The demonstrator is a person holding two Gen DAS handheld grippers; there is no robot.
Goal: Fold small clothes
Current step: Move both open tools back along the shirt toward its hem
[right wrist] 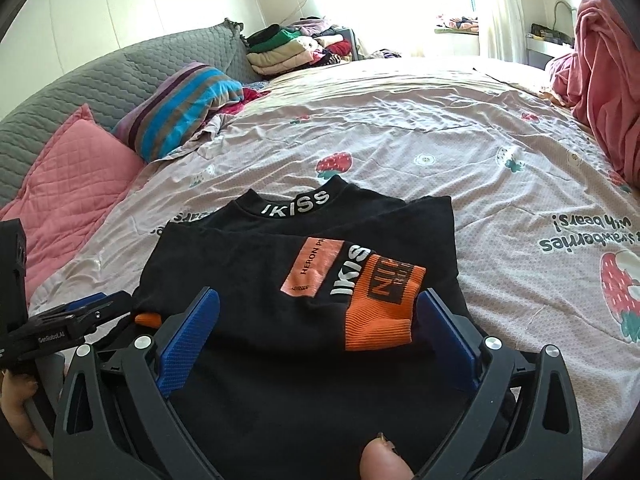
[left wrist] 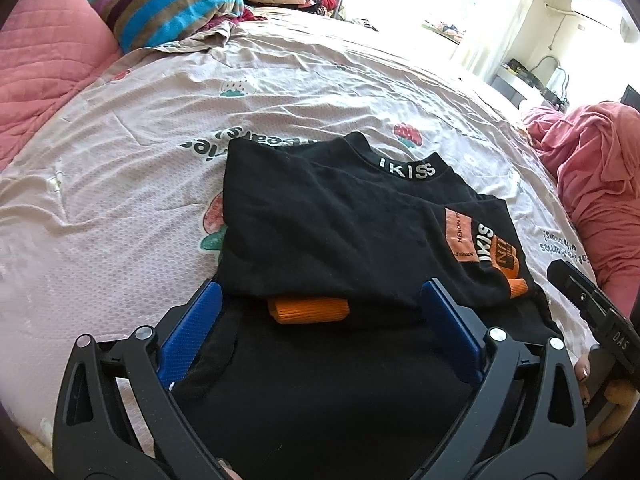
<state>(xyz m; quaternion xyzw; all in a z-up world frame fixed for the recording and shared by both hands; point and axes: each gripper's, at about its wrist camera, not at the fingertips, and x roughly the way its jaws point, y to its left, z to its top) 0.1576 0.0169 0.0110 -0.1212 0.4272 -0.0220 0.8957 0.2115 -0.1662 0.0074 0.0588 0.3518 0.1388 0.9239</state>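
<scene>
Left hand-held gripper [left wrist: 320, 312] spread | right hand-held gripper [right wrist: 318, 324] spread | black shirt [left wrist: 332, 220] hem between | bedsheet [left wrist: 140, 120] open beyond

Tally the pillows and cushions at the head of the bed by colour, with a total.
Pink quilted cushion: 1
Striped pillow: 1
Grey quilted headboard cushion: 1
Total: 3

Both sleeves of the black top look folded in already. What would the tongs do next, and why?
Probably take the near hem of the black top and fold it up toward the collar. Both sleeves, with their orange cuffs, already lie across the body, and the left tongs and right tongs stand open, holding nothing.
</scene>
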